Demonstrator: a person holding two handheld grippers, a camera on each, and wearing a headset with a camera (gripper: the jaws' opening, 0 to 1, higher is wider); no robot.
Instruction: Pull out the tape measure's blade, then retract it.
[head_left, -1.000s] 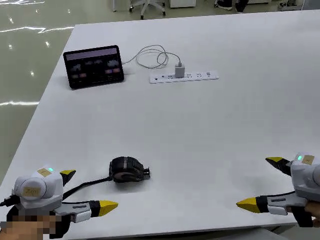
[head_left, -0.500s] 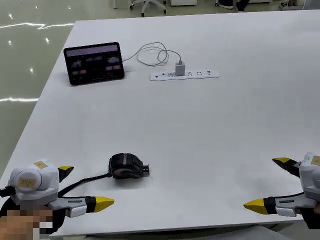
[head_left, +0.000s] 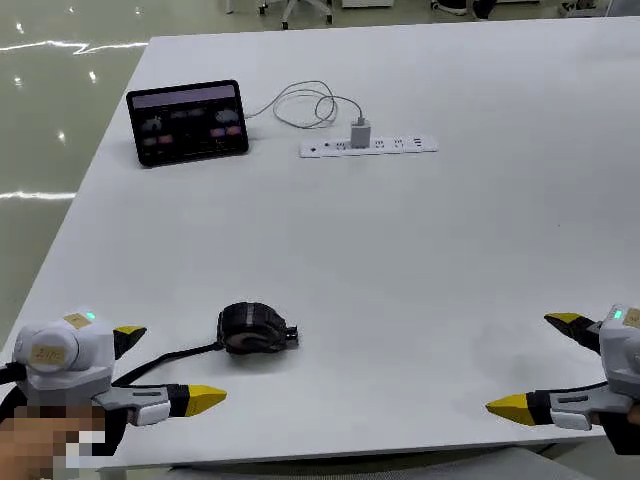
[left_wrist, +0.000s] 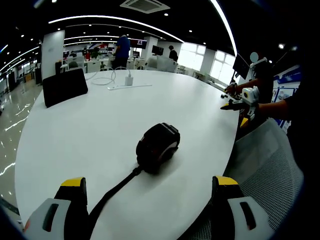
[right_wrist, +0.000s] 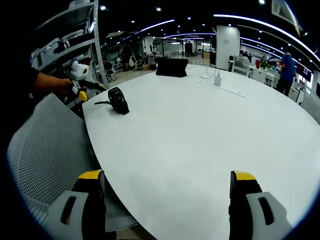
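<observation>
**Waiting with both tools open, the tape measure lying between nothing**

The tape measure lies on the white table, near the front edge and toward the left side as I look down from the head view. It is a dark, rounded case. A small dark piece sticks out on its right side, too small for me to say what it is. A black strap runs from the case over the table toward the left gripper.

In the left gripper view the case lies ahead of the two yellow tips, and the strap passes down between them. The jaws of this gripper stand wide apart and touch nothing. It is near the tape measure, not on it.

The right gripper is at the right front edge of the table, well apart from the tape measure. Its jaws are also spread, with bare table between them.

At the far side of the table a dark tablet stands upright. To its right lies a white power strip with a charger plugged in, and a white cable makes loops from it toward the tablet.
</observation>
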